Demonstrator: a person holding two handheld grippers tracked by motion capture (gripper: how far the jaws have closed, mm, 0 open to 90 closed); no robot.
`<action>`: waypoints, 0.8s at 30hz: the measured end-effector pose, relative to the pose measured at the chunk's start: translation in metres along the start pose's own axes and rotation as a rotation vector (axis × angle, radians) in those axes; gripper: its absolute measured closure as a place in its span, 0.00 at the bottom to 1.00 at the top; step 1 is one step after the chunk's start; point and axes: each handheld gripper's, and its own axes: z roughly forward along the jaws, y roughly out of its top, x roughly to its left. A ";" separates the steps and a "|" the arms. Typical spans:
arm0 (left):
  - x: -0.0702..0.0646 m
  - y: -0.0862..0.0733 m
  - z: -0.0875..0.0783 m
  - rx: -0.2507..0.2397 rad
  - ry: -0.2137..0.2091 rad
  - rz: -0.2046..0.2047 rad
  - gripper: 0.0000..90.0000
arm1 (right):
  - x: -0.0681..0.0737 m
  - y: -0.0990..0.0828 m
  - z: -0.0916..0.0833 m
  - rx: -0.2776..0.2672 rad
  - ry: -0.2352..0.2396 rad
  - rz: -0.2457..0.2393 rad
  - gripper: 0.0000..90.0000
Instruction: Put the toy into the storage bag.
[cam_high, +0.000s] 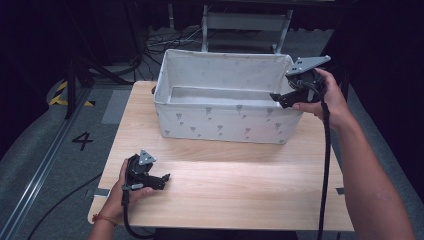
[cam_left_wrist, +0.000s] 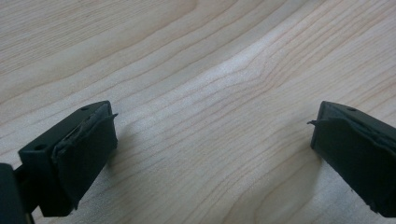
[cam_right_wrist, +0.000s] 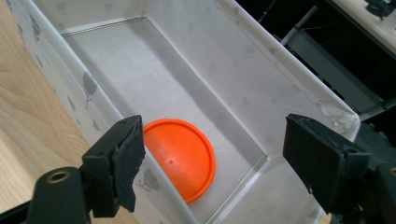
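Right gripper view: right claw (cam_right_wrist: 210, 163) spread wide, nothing between its jaws, held above the near end of a white fabric box (cam_right_wrist: 261, 88). Orange disc (cam_right_wrist: 180, 156) lies flat on the box floor. Left claw (cam_left_wrist: 210, 154) spread, low over bare tabletop (cam_left_wrist: 196, 60).

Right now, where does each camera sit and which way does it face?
High view: above the person's side, facing forward and down on the table and fabric bin; both forearms, left gripper, right gripper.
Left gripper view: on that gripper, facing bare tabletop between open jaws.
Right gripper view: over the bin's end, looking down inside at an orange disc; open jaws.
Shared: the bin, in high and right gripper views.
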 end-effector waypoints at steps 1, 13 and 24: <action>0.000 0.000 0.000 0.000 0.001 0.000 0.01 | 0.000 -0.002 -0.002 -0.006 0.005 0.007 0.23; 0.000 0.000 0.000 -0.001 0.000 -0.003 0.01 | 0.010 -0.023 -0.022 -0.008 -0.022 0.003 0.23; 0.001 0.000 0.000 0.004 -0.009 0.002 0.00 | 0.029 -0.049 -0.033 0.001 -0.014 -0.033 0.22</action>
